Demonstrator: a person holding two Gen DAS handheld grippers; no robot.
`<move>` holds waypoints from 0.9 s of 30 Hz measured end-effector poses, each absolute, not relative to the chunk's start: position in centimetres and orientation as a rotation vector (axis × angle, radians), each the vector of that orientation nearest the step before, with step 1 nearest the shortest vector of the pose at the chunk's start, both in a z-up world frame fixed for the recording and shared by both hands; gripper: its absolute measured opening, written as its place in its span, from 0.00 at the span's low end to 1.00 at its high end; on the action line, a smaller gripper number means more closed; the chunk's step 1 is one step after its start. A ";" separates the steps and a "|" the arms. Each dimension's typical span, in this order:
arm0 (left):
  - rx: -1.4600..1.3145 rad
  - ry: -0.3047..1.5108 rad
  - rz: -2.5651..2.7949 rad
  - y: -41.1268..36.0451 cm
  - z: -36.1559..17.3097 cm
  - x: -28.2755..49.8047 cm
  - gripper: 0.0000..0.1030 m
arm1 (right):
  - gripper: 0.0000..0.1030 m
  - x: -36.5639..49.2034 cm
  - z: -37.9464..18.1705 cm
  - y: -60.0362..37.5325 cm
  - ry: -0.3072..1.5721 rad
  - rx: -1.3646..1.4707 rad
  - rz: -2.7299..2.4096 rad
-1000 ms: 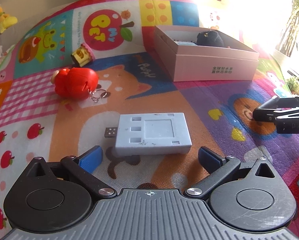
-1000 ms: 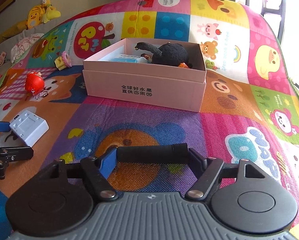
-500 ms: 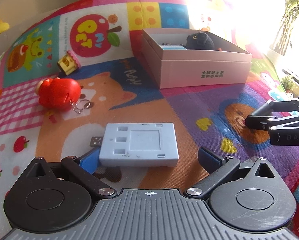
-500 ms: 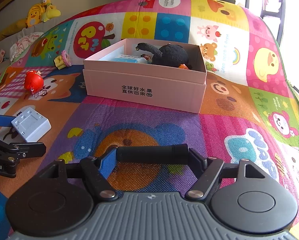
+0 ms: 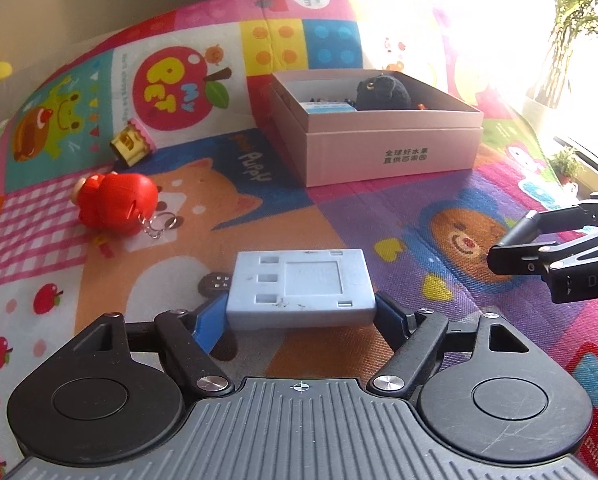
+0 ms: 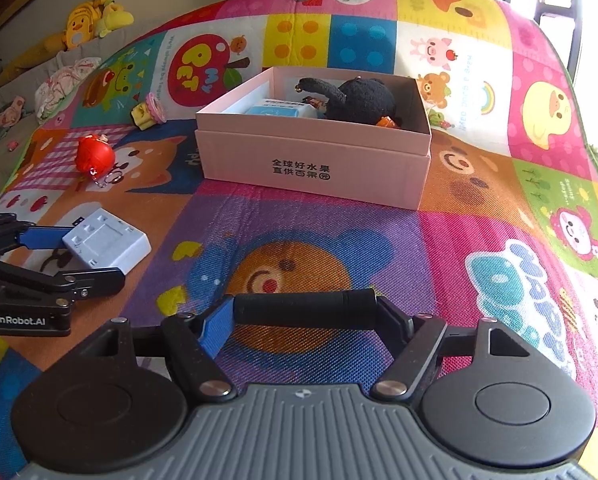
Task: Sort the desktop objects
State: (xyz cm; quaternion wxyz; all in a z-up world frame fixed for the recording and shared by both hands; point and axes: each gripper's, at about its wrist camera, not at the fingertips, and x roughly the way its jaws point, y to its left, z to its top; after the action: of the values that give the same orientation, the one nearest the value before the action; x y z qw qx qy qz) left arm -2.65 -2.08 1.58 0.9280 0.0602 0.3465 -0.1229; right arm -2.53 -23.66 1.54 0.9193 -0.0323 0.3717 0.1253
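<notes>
The pale blue USB adapter block [image 5: 301,287] lies flat on the cartoon play mat [image 5: 379,216], right between the fingers of the left tool [image 5: 301,312], which flank its near end; whether they press it I cannot tell. The right tool [image 6: 305,310] is clenched on a black cylinder [image 6: 305,307] held crosswise. Beyond stands the pink box [image 6: 319,160] holding a black plush toy [image 6: 359,100].

Window glare whitens the upper right; fisheye edges curve.
</notes>
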 end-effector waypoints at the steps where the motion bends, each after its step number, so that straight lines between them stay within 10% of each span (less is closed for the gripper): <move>1: 0.120 0.701 -0.257 -2.1 1.9 -2.9 0.80 | 0.72 -2.8 1.9 -23.7 0.763 -0.065 0.260; 16: 0.188 0.308 -0.360 -6.7 12.8 -1.1 0.80 | 0.72 -6.9 14.2 -26.4 0.465 -0.048 0.238; 27: 0.127 0.443 -0.447 -12.1 8.7 10.6 0.80 | 0.72 -6.0 14.9 -27.7 0.442 -0.092 0.163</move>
State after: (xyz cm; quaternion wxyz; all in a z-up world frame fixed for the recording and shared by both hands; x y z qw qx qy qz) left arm 10.64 -12.10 8.74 0.9489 0.0622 0.2179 -0.2198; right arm -5.98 -27.73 14.94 0.9714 -0.0456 0.2187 0.0806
